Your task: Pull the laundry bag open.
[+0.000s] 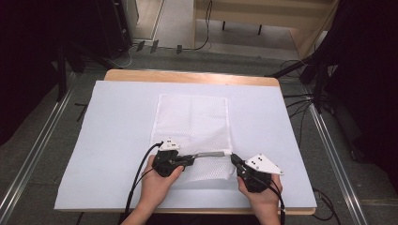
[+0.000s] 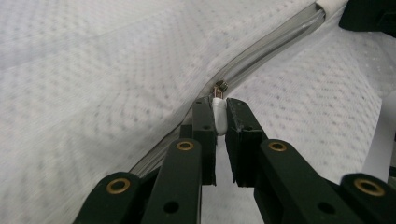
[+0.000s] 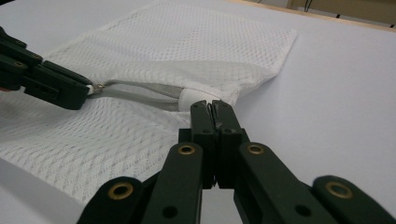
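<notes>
- Pale lavender sheeting [image 1: 117, 140] covered the wooden table [image 1: 187, 76] where I worked, with grey floor and loose cables beyond its far edge.
- On the sheet lay a flat white mesh laundry bag [image 1: 192, 119], its long body stretching away from me and its zippered end nearest my hands.
- My left gripper [image 2: 216, 119] had its jaws nearly closed, pinching the small white zipper pull tab [image 2: 218, 116]; the little metal slider [image 2: 221, 86] sat just ahead of the tips.
- My right gripper [image 3: 213, 108] had its jaws pressed together on the bag's near right corner, just beside the white fabric end cap [image 3: 189, 97] of the zipper. I judged that it was anchoring the cloth, though the fabric between the tips was hard to make out.
- Between the two grippers ran the grey zipper track [image 1: 212, 153], stretched taut and lifted a little off the sheet.
- As I judged it, the grip stage was done: pull tab held, corner braced.
- In the high view the slider stood towards the left end of the track, well apart from the end cap.
- Whether the teeth along that span were joined or parted, I could not tell, so I could not say how much of the slider's travel remained.
</notes>
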A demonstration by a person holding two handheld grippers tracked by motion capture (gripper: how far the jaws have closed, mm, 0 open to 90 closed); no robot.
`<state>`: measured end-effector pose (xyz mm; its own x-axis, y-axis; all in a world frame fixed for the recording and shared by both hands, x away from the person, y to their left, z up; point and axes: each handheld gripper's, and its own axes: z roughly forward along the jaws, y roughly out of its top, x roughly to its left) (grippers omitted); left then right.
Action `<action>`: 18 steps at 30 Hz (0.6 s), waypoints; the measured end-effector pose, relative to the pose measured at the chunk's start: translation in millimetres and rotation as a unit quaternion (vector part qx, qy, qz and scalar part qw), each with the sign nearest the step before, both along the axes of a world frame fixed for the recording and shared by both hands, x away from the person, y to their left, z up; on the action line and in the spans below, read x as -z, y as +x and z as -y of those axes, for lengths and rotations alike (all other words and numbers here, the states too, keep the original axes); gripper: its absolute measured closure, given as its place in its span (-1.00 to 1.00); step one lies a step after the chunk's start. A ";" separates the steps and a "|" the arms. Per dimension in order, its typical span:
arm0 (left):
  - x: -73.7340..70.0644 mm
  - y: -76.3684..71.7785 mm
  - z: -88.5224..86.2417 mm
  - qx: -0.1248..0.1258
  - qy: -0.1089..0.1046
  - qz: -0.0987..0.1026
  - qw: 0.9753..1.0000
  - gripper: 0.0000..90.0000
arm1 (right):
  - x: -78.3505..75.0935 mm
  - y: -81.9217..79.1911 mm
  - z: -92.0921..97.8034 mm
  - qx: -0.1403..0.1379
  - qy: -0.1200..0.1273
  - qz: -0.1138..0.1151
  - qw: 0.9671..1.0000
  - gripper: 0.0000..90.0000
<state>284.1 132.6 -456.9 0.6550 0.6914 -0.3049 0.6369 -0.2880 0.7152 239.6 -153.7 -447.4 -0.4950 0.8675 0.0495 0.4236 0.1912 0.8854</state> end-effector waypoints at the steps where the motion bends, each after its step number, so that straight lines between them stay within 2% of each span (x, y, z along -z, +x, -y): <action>1: 0.0 -1.4 -3.2 -0.003 0.001 0.002 1.000 0.86 | 0.1 0.0 -0.4 0.000 0.000 0.000 1.000 1.00; 5: 1.2 -5.2 -20.1 -0.022 0.003 0.004 1.000 0.86 | 1.1 0.7 -0.1 0.003 -0.003 -0.001 1.000 1.00; 8: 4.6 -6.8 -37.6 -0.041 -0.004 -0.001 0.999 0.86 | 1.1 1.3 2.8 0.010 0.000 -0.002 1.000 1.00; 12: 7.3 -10.3 -58.5 -0.058 0.002 -0.004 0.998 0.87 | 0.8 1.8 4.9 0.013 0.001 0.000 1.000 1.00; 14: 6.7 -11.7 -69.1 -0.068 0.003 -0.004 0.998 0.87 | 0.6 1.7 4.9 0.014 0.000 0.000 1.000 1.00; 15: 6.1 -12.0 -74.6 -0.072 -0.001 -0.004 0.997 0.96 | 0.5 1.6 4.9 0.014 0.000 0.000 1.000 1.00; 18: 2.9 -11.9 -88.5 -0.082 -0.005 -0.004 0.997 0.94 | 0.5 1.6 4.7 0.012 -0.001 0.000 1.000 1.00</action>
